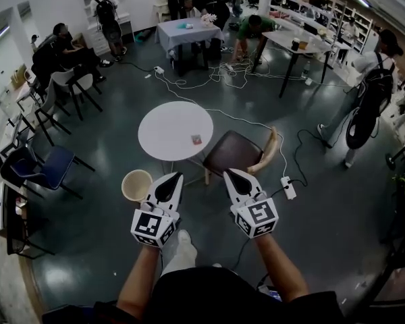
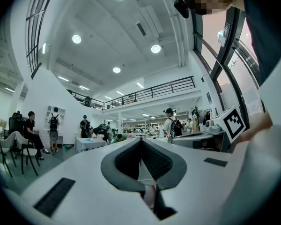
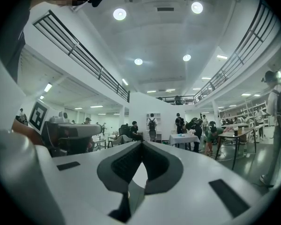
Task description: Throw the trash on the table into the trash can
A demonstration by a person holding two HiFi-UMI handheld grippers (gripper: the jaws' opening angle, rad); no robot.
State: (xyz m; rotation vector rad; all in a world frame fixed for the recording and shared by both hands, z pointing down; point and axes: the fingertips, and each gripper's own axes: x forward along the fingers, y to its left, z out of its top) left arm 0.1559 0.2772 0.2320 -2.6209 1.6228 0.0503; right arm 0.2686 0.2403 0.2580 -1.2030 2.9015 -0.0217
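- Trash can [image 1: 136,185], a pale open bucket, stands on the floor at the far left, just beside the left tool; its inside looks bare, though anything small in it would be hard to make out
- Left hand-held gripper [image 1: 170,179] has its jaws pressed together with nothing between them, and it points level toward the bench
- Round white bench [image 1: 155,123] lies ahead of both tools; the one piece of trash [image 1: 196,139] visible on it, a small reddish scrap, sits on its near right part, clear of either tool and roughly between the lines along which they point
- Right hand-held gripper [image 1: 233,175] is likewise closed and empty, its tips short of the bench edge and near a brown chair [image 1: 236,150] that stands at the bench's right
- Judged from this, the task is at its very start: the scrap is not yet picked up and nothing appears to be binned, so reaching in, opening a pair of jaws, gripping the scrap, carrying it over to the bucket on the left and letting it drop all remain to be done
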